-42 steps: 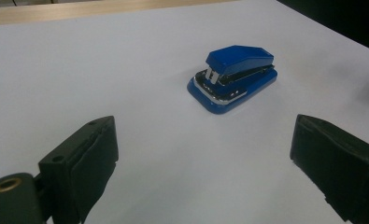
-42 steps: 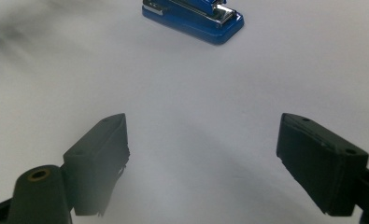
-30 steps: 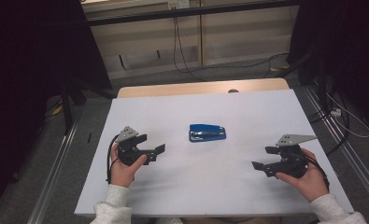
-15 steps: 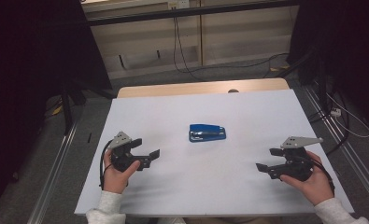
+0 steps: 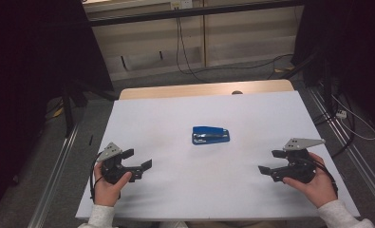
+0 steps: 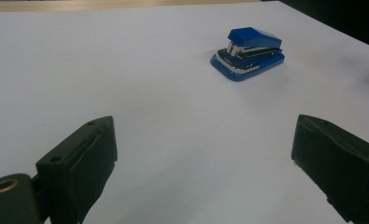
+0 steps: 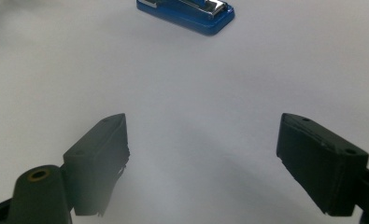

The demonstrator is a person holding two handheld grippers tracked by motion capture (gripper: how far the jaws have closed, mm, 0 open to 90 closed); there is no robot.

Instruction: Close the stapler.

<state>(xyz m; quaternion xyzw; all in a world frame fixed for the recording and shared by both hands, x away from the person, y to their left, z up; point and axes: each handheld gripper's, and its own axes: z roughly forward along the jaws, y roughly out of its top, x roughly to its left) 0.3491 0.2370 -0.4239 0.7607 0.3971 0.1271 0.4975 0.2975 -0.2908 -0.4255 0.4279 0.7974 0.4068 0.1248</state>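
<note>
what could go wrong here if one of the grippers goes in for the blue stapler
1. The stapler lies apart from both the left gripper and the right gripper; if both reach in together, their open jaws might collide over it.
2. Its lid stands raised above the base in the left gripper view, so a pinch from above may snap it shut.
3. The white table looks smooth; a sideways nudge might slide the stapler instead of gripping it.
</note>
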